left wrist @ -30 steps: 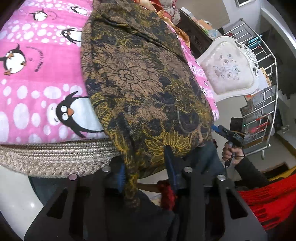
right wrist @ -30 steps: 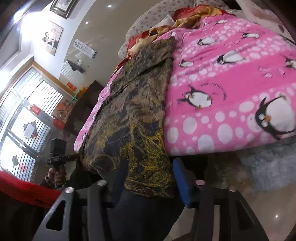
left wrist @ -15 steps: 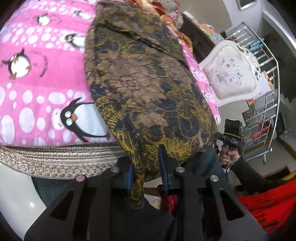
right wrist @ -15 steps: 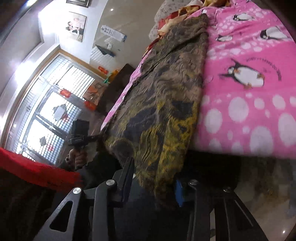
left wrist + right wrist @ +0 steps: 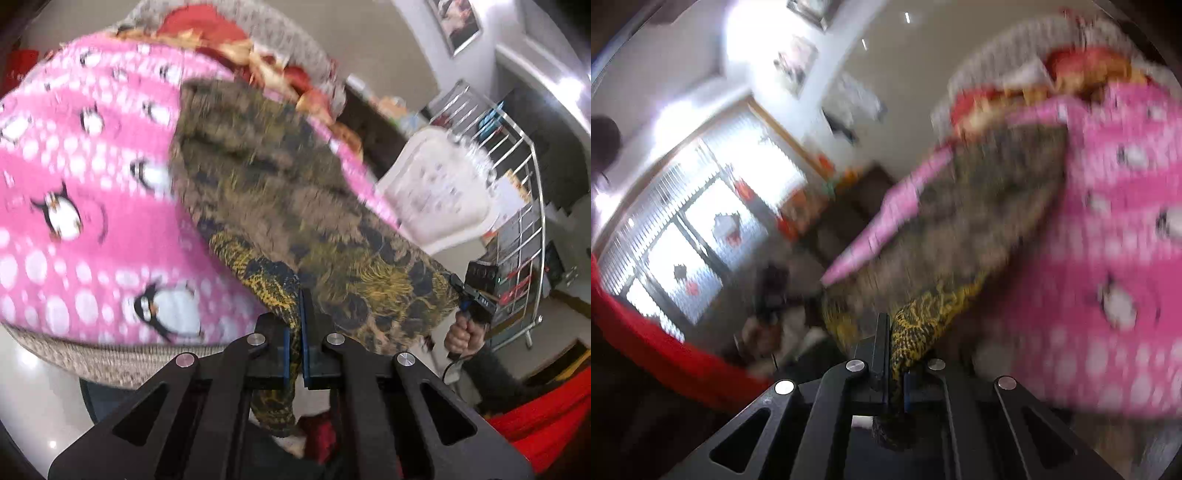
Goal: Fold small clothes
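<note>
Both grippers' jaws, apparently, pinch the garment (image 5: 295,206).

Left wrist view: taken from just behind the left hand-held gripper (image 5: 294,332), aimed along its fingers and slightly downward over the pink penguin-print blanket (image 5: 85,229) on the bed; a white padded chair (image 5: 439,195) is seen at the right.
Right wrist view: taken from behind the right hand-held gripper (image 5: 895,354), aimed almost level; barred windows (image 5: 701,229) are seen at the left.
Nearness: the dark brown and yellow patterned cloth (image 5: 295,206) is met right at both lenses.
Shared: cloth, blanket and bed; the right hand-held gripper (image 5: 461,291) is caught in the left view.
</note>
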`<state>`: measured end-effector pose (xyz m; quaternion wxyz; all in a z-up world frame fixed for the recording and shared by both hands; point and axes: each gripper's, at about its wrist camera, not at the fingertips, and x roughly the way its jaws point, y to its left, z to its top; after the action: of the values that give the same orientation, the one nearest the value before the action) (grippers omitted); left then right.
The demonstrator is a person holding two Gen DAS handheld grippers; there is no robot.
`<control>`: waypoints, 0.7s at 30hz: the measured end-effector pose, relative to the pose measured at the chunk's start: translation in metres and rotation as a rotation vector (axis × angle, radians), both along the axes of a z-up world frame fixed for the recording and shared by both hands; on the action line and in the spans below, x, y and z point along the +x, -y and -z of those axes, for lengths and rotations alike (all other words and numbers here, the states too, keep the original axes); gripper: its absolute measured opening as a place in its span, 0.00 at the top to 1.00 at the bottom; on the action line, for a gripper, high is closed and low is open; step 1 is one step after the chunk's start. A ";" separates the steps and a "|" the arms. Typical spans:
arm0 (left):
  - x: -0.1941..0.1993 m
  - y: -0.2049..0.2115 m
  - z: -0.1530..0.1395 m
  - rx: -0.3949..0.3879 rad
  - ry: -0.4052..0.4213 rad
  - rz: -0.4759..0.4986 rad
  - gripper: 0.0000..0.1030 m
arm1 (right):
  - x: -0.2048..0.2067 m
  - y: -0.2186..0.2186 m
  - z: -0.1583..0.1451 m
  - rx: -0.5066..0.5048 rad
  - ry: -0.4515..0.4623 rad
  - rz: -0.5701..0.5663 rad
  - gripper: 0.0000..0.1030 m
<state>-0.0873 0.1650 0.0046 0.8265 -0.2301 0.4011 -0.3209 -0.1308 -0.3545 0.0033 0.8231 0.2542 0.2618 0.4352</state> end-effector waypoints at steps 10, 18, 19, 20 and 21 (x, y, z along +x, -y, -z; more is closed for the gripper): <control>-0.034 -0.040 -0.059 -0.221 0.157 -0.076 0.98 | -0.030 0.004 -0.084 0.075 0.226 0.046 0.96; -0.042 -0.042 -0.059 -0.219 0.131 -0.068 0.98 | -0.035 0.014 -0.078 0.025 0.147 0.049 0.96; -0.033 -0.042 -0.055 -0.224 0.116 -0.087 0.98 | -0.028 0.017 -0.073 0.027 0.129 0.067 0.96; -0.024 -0.041 -0.051 -0.225 0.104 -0.102 0.98 | -0.019 0.022 -0.065 0.029 0.101 0.098 0.96; -0.012 -0.040 -0.047 -0.229 0.093 -0.116 0.98 | -0.004 0.025 -0.056 0.042 0.065 0.126 0.96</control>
<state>-0.0995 0.2051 0.0514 0.8297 -0.3306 0.3094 -0.3265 -0.1352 -0.3791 0.0592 0.8514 0.2729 0.2093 0.3961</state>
